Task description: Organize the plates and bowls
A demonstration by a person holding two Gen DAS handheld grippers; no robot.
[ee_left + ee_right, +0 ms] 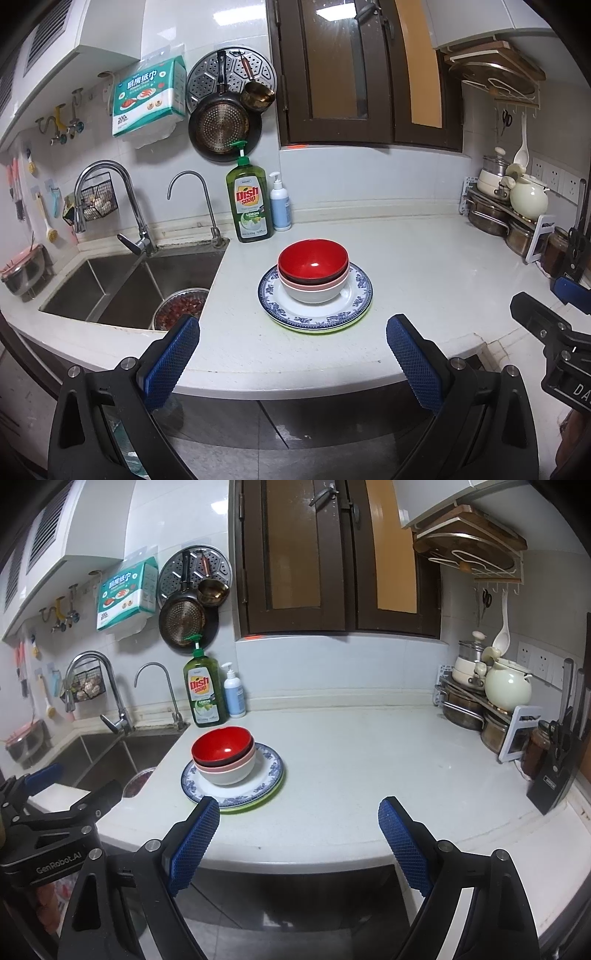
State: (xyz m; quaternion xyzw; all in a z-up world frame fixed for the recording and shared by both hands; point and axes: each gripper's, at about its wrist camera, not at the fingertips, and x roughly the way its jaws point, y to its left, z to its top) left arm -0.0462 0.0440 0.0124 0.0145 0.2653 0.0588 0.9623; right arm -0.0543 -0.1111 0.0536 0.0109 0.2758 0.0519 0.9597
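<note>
Both grippers hang at the near edge of the white countertop point(424, 258), jaws spread wide and empty. From the left wrist view, the left gripper point(293, 352) shows its blue cross-hatched pads point(171, 363) parted with only bare counter between them, touching nothing. From the right wrist view, the right gripper point(299, 836) is likewise wide apart, holding nothing; its left pad overlaps the plate rim in that view, but contact cannot be told.

Writing that can be read: the tall green pump bottle point(249, 201) by the wall says "Dish soap" and "LEMON". The left gripper's body, seen at the lower left of the right wrist view, carries "GenRobot.AI". The teal paper towel pack point(149, 96) hanging on the wall bears Chinese characters and "200". A smaller white-and-blue pump bottle point(279, 203) stands just beside the soap; its label is too small to read.

The task's dishes sit in one stack on the counter, just right of the sink point(122, 288) and in front of the soap bottle: a red bowl point(313, 260) nested in a pink bowl point(334, 285), nested in a white bowl point(314, 293), all on a blue-patterned plate point(354, 291) over a green plate point(325, 330) whose edge peeks out below.
</note>
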